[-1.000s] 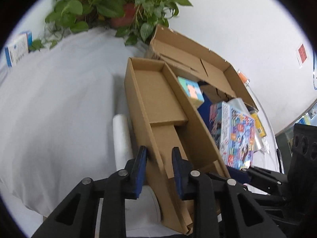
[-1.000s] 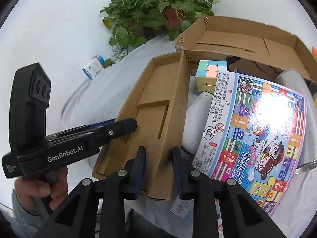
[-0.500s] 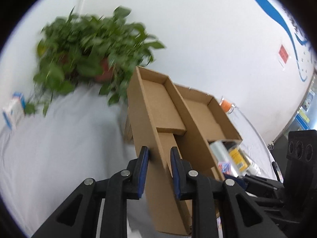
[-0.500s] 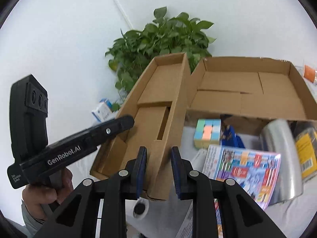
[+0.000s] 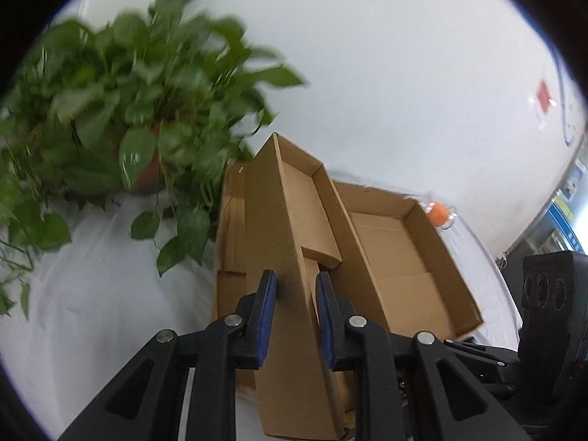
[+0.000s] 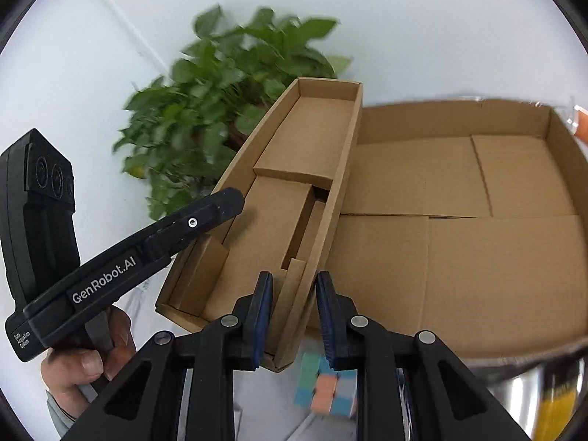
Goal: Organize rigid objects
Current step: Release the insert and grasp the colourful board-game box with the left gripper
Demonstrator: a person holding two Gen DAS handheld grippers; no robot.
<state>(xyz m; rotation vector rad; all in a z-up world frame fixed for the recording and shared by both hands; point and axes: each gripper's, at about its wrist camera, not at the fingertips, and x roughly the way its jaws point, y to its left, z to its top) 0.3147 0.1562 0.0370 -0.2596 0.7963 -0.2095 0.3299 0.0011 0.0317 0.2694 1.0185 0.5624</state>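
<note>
White wall and a white cloth [image 5: 92,294] fill the background, with a plant [image 5: 139,117] at the back left. We hold a narrow tray [image 6: 294,191] of cardboard with both tools: our left gripper [image 5: 294,305] is clamped on its left wall, and our right gripper [image 6: 294,312] is clamped on its right wall, each with the jaws nearly together on the thin board. From the right wrist view the tray hangs above the cloth, with its right side over the left edge of the big box [image 6: 459,228], which is open and looks empty inside. A cube [image 6: 325,389] with pastel squares lies on the cloth below the right gripper. We judge that the tray is on its way into or beside the box, so the task is not finished. What can go wrong: the two grips are only on thin walls, so if one hand goes faster than the other, the tray can twist, the wall can bend or tear, or it can slip out of the pads. The far end of the tray is near the plant, and it may catch the leaves. If we lower it without looking, the tray may land on the rim of the box and tip over.
</note>
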